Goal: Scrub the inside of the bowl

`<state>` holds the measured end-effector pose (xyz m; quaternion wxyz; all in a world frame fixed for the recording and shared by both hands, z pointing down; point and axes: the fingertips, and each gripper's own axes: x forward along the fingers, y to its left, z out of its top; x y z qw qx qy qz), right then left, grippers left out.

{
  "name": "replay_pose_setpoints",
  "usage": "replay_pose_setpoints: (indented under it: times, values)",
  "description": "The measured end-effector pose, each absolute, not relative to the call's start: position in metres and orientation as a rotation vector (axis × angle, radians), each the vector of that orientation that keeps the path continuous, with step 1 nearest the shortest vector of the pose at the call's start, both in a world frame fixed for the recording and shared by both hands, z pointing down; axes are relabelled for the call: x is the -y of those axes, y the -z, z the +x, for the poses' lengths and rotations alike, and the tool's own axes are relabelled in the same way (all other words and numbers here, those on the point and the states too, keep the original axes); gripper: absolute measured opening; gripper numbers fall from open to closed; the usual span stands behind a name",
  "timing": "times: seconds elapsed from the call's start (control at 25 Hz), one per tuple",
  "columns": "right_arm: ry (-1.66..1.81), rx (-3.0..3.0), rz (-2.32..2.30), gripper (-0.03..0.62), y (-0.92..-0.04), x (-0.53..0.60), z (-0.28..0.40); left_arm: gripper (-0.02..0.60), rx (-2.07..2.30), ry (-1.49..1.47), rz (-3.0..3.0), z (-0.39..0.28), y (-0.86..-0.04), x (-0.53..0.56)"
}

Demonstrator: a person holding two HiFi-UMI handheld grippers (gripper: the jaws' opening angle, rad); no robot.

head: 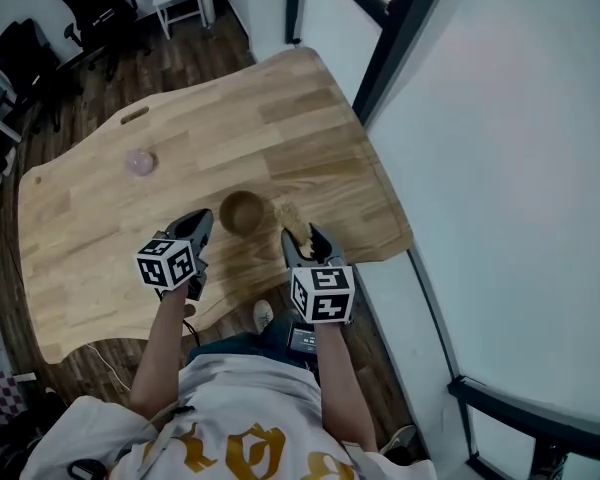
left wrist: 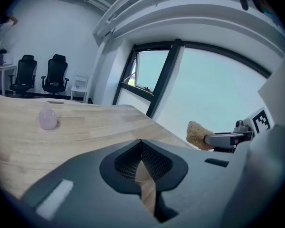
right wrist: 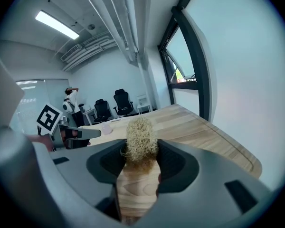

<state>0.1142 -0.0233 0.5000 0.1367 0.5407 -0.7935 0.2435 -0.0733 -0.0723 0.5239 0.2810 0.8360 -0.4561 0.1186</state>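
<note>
Gripping a bristly scrub brush point(right wrist: 140, 139), the right tool point(head: 307, 240) hovers just right of the wooden bowl point(head: 242, 211) on the tabletop point(head: 100, 218); the left tool point(head: 201, 220), pinched together empty, waits left. Scrubbing looks unstarted.

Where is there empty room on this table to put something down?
Bare: the far end of the table, beyond the bowl and small pink object, and the left side, nearer than that object. Crowded: the near edge, where the left gripper, bowl and the right gripper holding the scrubber sit close.
</note>
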Motion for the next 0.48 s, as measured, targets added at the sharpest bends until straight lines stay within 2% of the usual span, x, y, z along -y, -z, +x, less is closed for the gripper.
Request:
replay_pose_setpoints:
  times: [0.48]
  values:
    - [-0.701, 2.258, 1.521, 0.181, -0.515, 0.063, 0.098, 0.005, 1.195, -0.388, 2.134, -0.096, -0.552, 0.102]
